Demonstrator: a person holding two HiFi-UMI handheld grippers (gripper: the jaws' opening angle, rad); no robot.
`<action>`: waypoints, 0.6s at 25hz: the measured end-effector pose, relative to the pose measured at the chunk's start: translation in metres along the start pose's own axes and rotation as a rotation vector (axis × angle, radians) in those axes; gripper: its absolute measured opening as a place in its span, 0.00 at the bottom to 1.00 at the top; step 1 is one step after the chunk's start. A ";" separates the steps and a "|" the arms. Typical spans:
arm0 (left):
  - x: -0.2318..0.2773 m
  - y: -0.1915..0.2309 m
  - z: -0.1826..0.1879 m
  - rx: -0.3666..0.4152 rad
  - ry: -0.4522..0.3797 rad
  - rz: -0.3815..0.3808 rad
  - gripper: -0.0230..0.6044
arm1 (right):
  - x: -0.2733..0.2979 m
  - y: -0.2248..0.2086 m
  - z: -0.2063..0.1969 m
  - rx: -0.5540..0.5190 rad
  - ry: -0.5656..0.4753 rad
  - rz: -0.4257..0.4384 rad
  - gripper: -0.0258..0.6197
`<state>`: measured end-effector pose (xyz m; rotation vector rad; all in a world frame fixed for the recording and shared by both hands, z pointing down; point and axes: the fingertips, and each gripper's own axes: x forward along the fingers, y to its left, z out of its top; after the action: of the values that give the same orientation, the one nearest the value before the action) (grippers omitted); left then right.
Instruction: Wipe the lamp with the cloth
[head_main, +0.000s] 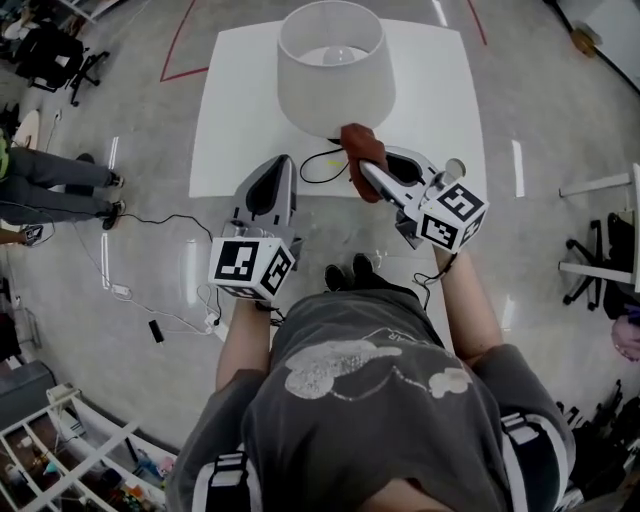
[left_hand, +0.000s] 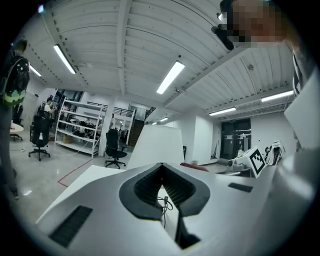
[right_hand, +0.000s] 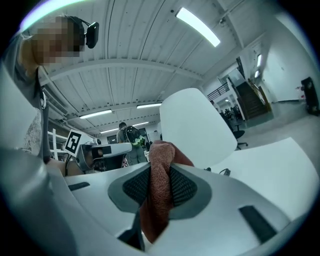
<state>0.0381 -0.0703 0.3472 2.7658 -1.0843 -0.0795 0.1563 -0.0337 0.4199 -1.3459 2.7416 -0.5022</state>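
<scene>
One lamp (head_main: 330, 70): white shade, stood on the white table (head_main: 440, 100).
Left gripper (head_main: 284, 160): you held it near the lamp, jaws together, empty.
Right gripper (head_main: 362, 168): your jaws clamped the rust-red cloth (head_main: 358, 145).
Cloth: met the shade's lower edge on your side.

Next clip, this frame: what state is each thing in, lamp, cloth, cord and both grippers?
Lamp: upright on the white table; lit or not, cannot tell.
Cloth: bunched, clamped in the right gripper, at the lamp's lower edge.
Cord: loose loop on the table.
Left gripper: jaws together, empty.
Right gripper: jaws shut on the cloth.
</scene>
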 end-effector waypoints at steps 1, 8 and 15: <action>-0.001 0.001 0.005 0.017 0.002 0.006 0.05 | 0.001 0.006 0.003 -0.001 -0.010 0.018 0.17; -0.005 -0.006 0.041 0.090 -0.050 0.012 0.05 | 0.002 0.046 0.050 -0.082 -0.093 0.125 0.17; 0.006 0.022 0.077 0.121 -0.133 -0.042 0.05 | 0.023 0.056 0.090 -0.134 -0.165 0.085 0.17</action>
<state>0.0189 -0.1010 0.2757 2.9281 -1.0962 -0.2127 0.1155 -0.0440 0.3194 -1.2289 2.7234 -0.1962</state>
